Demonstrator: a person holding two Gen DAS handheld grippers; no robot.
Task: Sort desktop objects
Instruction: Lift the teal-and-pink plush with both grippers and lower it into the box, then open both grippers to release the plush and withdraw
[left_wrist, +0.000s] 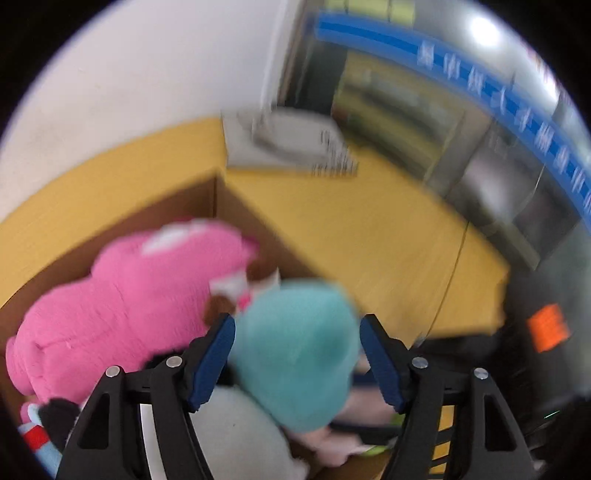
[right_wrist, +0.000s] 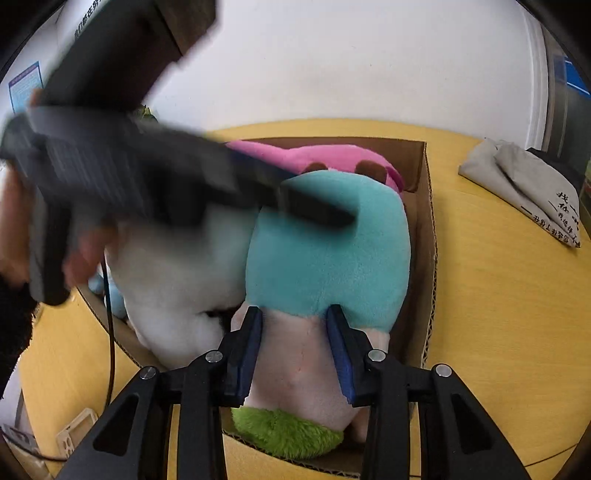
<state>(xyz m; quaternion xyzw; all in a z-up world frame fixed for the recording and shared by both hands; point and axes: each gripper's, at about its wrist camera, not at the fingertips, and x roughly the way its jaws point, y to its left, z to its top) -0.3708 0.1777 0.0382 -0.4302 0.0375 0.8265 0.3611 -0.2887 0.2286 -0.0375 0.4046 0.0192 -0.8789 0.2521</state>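
Note:
A cardboard box on the yellow table holds several plush toys. A teal and pale pink plush lies on top, beside a white plush and a pink plush. My right gripper is shut on the plush's pale pink part. My left gripper is open, its blue pads either side of the teal plush, above the box. The pink plush lies to its left. The left gripper also shows, blurred, in the right wrist view.
A folded grey cloth with printed text lies on the table right of the box; it also shows in the left wrist view. A white wall stands behind. A cable and a small beige part lie at the table's left.

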